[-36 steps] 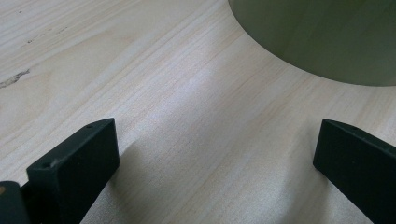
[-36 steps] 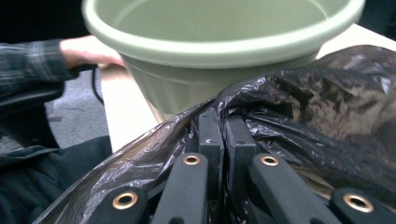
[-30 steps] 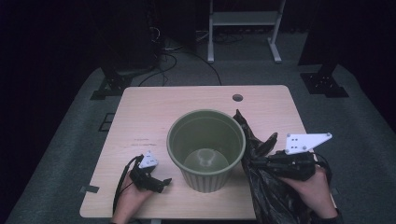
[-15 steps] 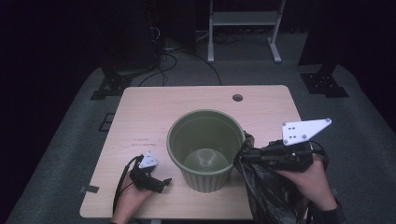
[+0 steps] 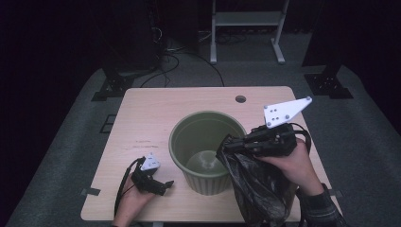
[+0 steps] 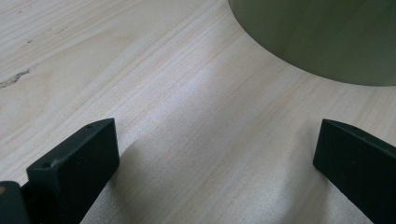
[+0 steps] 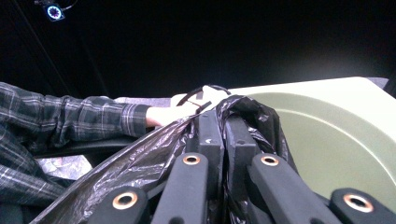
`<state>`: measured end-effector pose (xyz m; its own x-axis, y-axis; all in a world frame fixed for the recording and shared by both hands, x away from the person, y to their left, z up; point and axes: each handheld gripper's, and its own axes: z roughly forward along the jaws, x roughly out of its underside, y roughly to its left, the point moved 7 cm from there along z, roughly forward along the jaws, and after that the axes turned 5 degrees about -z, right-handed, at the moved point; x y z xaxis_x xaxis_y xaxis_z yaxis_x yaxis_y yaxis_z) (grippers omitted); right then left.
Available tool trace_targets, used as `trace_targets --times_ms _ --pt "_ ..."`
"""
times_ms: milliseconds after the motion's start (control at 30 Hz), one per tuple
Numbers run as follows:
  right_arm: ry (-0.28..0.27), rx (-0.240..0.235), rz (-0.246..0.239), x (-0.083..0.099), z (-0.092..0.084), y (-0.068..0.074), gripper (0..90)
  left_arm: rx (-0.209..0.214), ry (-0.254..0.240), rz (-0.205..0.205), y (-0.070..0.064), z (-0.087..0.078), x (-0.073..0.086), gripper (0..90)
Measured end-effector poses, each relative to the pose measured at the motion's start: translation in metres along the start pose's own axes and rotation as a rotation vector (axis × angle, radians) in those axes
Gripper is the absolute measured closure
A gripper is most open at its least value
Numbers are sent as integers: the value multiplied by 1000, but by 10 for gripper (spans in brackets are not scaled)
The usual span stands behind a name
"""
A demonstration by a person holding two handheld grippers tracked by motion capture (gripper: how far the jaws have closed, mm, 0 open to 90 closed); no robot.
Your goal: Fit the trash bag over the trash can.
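Bin [image 5: 206,150]: green, upright, open, mid-counter [image 5: 156,113]; the landmark here.
Bag [image 5: 257,189]: black plastic, its top edge at the bin's right rim, the rest hanging down off the counter's near edge, right of the bin.
Right tool [image 5: 235,144]: jaws clamped tight on the bag's bunched edge, just at the bin's right rim, pointing across the opening.
Left tool [image 5: 163,184]: jaws wide apart, holding nothing, resting on the counter left of the bin.
Key relation: the bin mouth lies directly ahead of the right tool; the bag's opening is probably not yet spread.
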<state>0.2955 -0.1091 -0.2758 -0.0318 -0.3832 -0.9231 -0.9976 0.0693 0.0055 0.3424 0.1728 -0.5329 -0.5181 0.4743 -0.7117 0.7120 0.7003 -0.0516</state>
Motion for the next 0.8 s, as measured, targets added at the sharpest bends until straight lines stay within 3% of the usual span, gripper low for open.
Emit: trace_targets --times_ms 367,533,800 --pt "-39 -15 -13 -24 23 -20 874 0 0 0 0 0 0 0" --pt "-63 -44 -20 -36 36 -27 874 0 0 0 0 0 0 0" --pt "-49 -77 -28 -52 67 -36 874 0 -2 -1 0 0 0 0"
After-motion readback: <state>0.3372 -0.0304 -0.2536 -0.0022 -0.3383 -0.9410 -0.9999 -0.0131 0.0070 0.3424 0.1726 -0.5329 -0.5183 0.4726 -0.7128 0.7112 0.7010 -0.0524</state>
